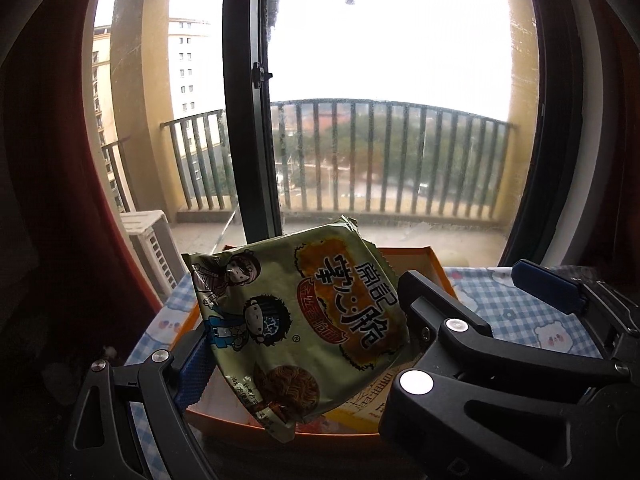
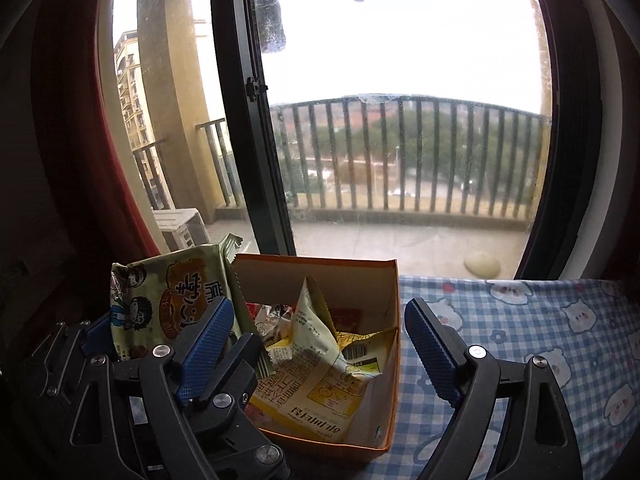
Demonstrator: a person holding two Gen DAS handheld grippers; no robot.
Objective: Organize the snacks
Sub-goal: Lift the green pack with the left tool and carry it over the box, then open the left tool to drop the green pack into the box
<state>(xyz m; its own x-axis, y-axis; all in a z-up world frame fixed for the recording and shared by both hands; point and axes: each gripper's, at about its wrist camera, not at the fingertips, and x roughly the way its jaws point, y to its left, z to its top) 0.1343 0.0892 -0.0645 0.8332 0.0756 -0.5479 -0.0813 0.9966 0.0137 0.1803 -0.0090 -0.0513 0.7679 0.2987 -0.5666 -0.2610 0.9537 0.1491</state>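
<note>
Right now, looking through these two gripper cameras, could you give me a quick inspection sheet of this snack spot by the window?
Surface: blue checked cloth with bear prints, covering the top.
Job's things: green snack packet held above the orange box; the box holds several yellow and white packets.
Clutter: pale round lump beyond the cloth's far edge; what it is cannot be told.
Grippers: left gripper closed on the green snack packet; right gripper open, nothing between its fingers, over the box.
Cables: nothing seen.
Surroundings: dark window frame, balcony railing, white slatted unit outside, red curtain to the left.
</note>
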